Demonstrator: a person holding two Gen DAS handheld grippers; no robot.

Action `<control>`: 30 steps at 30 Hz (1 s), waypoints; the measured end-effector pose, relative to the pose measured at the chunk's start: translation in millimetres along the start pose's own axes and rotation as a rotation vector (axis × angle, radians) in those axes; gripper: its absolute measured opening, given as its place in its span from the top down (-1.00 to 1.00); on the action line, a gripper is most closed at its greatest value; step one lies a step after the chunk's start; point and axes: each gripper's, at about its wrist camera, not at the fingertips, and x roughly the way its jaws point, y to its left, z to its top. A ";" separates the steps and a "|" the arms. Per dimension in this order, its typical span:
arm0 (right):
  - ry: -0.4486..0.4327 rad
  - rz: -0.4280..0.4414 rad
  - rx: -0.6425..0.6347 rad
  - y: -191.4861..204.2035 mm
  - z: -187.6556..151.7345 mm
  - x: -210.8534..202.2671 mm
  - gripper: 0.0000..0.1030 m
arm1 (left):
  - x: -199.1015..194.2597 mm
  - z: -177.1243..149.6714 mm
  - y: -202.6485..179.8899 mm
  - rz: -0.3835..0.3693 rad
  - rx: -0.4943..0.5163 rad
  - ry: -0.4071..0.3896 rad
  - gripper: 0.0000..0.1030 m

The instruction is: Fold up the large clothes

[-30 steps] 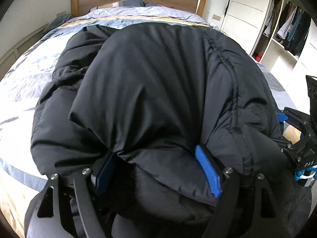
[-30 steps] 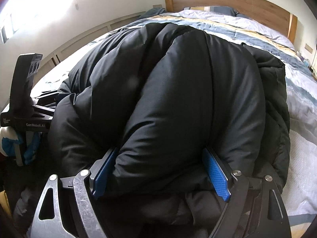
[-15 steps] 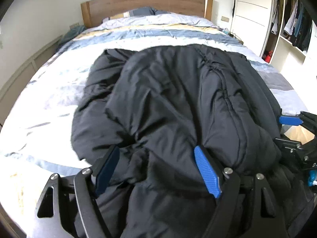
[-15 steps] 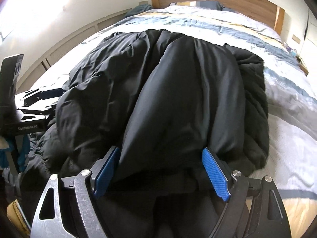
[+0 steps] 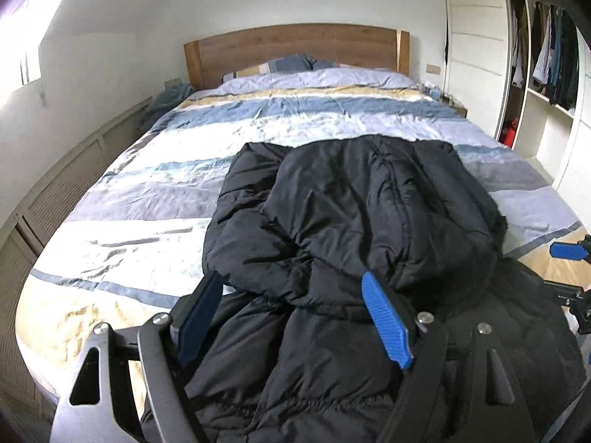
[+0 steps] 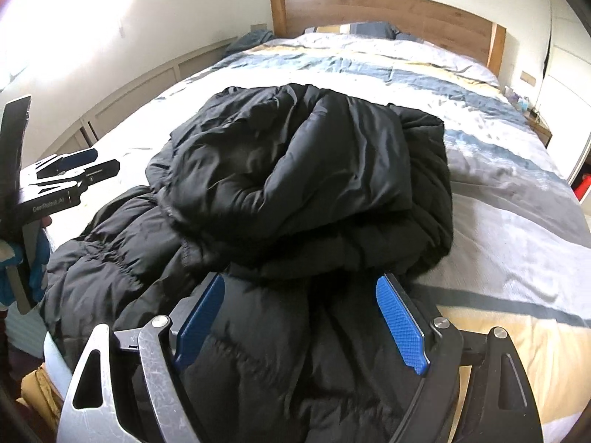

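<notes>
Pulled back and up from the puffy black down jacket [image 5: 354, 221], left gripper [image 5: 295, 317] and right gripper [image 6: 301, 321] wide open, empty; fold laid on striped bed [image 5: 184, 192].

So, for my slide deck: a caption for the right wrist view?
Open right gripper above a partly folded black puffer coat on a striped bed.

left wrist view: from near foot of bed [image 5: 110, 199], facing headboard [image 5: 295, 50], tilted down, close over black coat [image 5: 369, 221]; wardrobe [image 5: 546, 59] at right edge. right wrist view: from same end, further right, facing headboard, tilted down, close over coat. shared: coat, bed, headboard; each view catches other gripper at its edge.
</notes>
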 end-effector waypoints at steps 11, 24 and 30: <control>-0.070 -0.039 0.057 -2.4 -36.9 -54.9 -0.68 | -57.3 -16.6 9.8 0.008 -0.034 -0.066 -0.51; -0.160 -0.085 0.188 -38.2 -74.3 -109.5 -0.71 | -102.1 -35.0 22.4 0.027 -0.063 -0.135 -0.50; -0.200 -0.104 0.240 -51.3 -90.3 -130.9 -0.74 | -114.6 -45.9 29.8 0.048 -0.067 -0.151 -0.50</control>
